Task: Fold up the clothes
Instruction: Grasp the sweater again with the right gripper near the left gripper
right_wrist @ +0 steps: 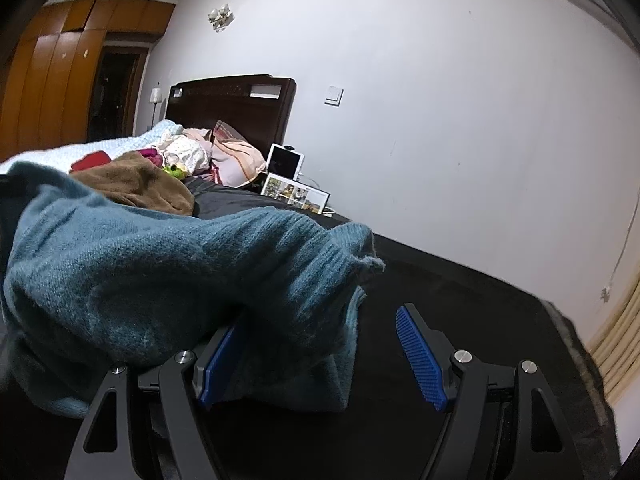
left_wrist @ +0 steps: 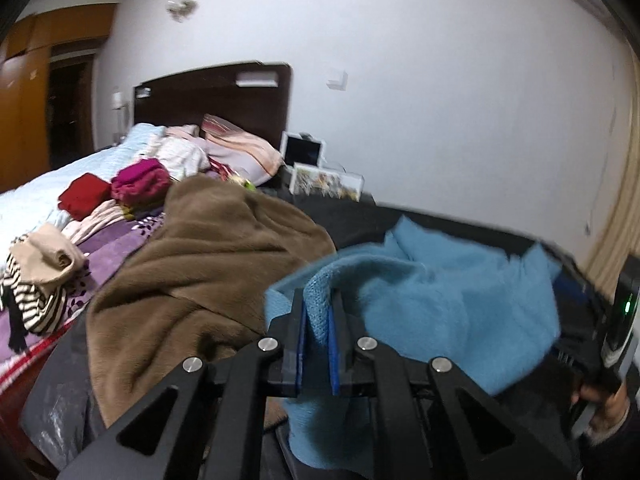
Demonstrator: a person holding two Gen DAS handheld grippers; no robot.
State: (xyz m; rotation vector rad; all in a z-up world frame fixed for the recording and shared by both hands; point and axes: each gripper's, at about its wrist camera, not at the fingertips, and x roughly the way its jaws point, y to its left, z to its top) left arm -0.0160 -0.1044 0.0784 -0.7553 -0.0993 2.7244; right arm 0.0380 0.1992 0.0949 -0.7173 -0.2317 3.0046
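The left tongs (left_wrist: 318,330) pinch a ribbed edge of the blue sweater (left_wrist: 440,300); the right tongs (right_wrist: 320,354) gape wide, knit draped over the left finger. Soft, limp, bulky, it lies on the dark bed (right_wrist: 460,300); hems grip best.

Home bedroom: bed (right_wrist: 440,300) with dark headboard (right_wrist: 232,108), pillows (right_wrist: 236,156), wooden wardrobe (right_wrist: 52,80), clothes piles (left_wrist: 136,184).

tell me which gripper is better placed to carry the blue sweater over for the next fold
Left. The left gripper is already shut on a fold of the blue sweater, while the right gripper is open, the knit only draped over one of its fingers.
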